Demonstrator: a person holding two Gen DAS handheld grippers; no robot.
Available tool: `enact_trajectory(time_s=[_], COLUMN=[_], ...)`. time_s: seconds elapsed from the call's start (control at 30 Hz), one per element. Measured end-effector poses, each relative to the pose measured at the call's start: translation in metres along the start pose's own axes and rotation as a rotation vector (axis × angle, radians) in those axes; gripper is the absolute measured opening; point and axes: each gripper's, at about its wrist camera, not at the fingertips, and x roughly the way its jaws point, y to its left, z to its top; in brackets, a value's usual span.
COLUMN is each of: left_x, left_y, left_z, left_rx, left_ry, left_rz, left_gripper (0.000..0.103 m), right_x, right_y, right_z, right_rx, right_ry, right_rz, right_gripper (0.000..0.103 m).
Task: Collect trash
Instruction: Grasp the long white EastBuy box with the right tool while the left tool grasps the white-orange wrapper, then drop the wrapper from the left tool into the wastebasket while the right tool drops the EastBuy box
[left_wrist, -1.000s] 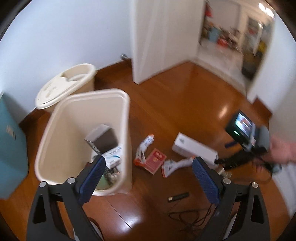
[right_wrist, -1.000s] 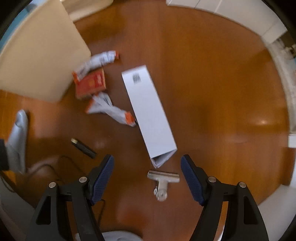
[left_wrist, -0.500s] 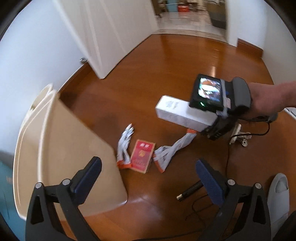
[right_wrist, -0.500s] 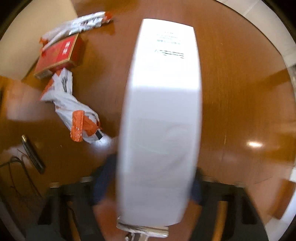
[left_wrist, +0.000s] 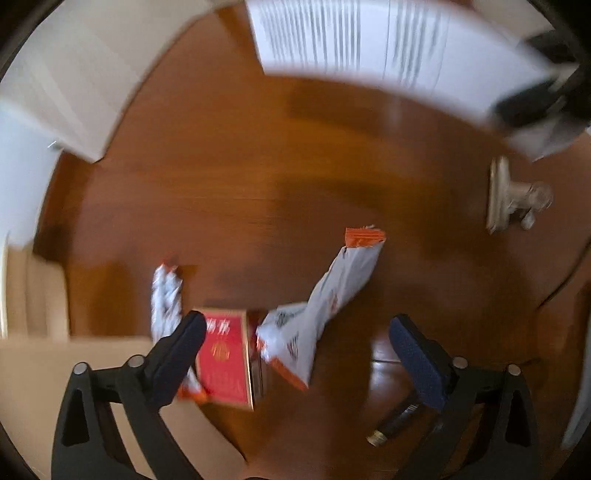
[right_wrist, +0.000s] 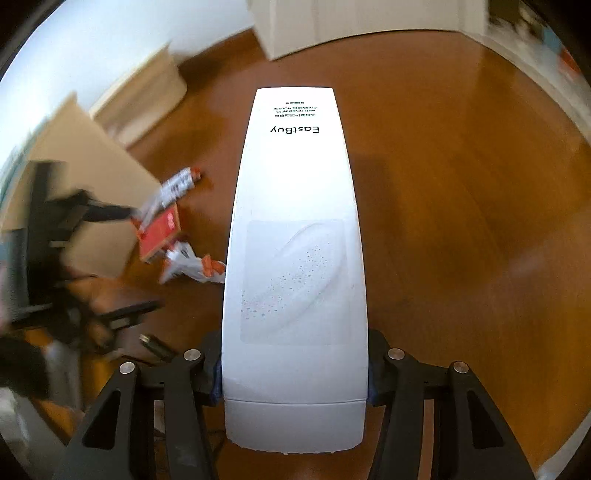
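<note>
A long white carton (right_wrist: 295, 266) printed "EastBuy" sits lifted off the floor, clamped at its near end, its length running away over the wood. On the floor lies a flat red packet (left_wrist: 226, 363) with gold lettering, face up, beside the beige bin (left_wrist: 44, 369). A crumpled white wrapper with orange ends (left_wrist: 168, 302) lies just left of the packet, partly touching it. A second, larger white-and-orange wrapper (left_wrist: 328, 299) stretches diagonally on the packet's right. A small dark stick with a brass tip (left_wrist: 395, 424) lies apart.

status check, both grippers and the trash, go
Right gripper shut on white box. Left gripper open over red pack, wrappers beside. Nothing blocking.
</note>
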Motion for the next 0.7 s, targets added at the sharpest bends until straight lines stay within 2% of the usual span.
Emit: enact_trajectory(time_s=[0.1,0.13,0.17,0.2,0.27,0.3,0.43,0.53,0.63,0.7], left_x=[0.025,0.031,0.038,0.035,0.032,0.032,0.014,-0.031,-0.108,-0.171], left_y=[-0.013,-0.015,-0.016,-0.014,-0.011,-0.011,-0.007,0.004,0.019,0.031], left_z=[0.007,0.008,0.009,0.012,0.019,0.021,0.012,-0.006,-0.032,-0.052], left_rx=[0.128,0.137,0.141,0.120,0.076,0.063,-0.040,-0.183,-0.324,-0.385], left_ry=[0.067,0.082,0.105,0.074,0.072,0.083,0.058,-0.022,-0.146,-0.241], left_rz=[0.008,0.008,0.001,-0.019,-0.057,-0.062,-0.140,-0.178,-0.211,-0.196], left_gripper=[0.095,0.086,0.083,0.072,0.039,0.015,0.013,0.012,0.012,0.012], right_x=[-0.009,-0.014,-0.017,-0.018,-0.020,-0.020,-0.023,-0.045,-0.076,-0.106], right_y=[-0.010,-0.011,-0.012,-0.013,-0.013,-0.012,-0.018,-0.012,0.005,0.019], right_z=[-0.011,-0.003,0.000,0.000,-0.001,-0.001,0.006,0.009,0.013,0.009], right_rx=[0.073,0.084,0.092,0.099,0.108,0.110,0.126,0.127,0.127,0.125], right_ry=[-0.033,-0.039,-0.046,-0.050,-0.059,-0.063,-0.076,-0.091,-0.103,-0.115], right_rz=[0.048,0.050,0.054,0.056,0.059,0.060,0.063,0.054,0.032,0.027], right_gripper=[0.055,0.055,0.055,0.055,0.055,0.055,0.055,0.055,0.055,0.055])
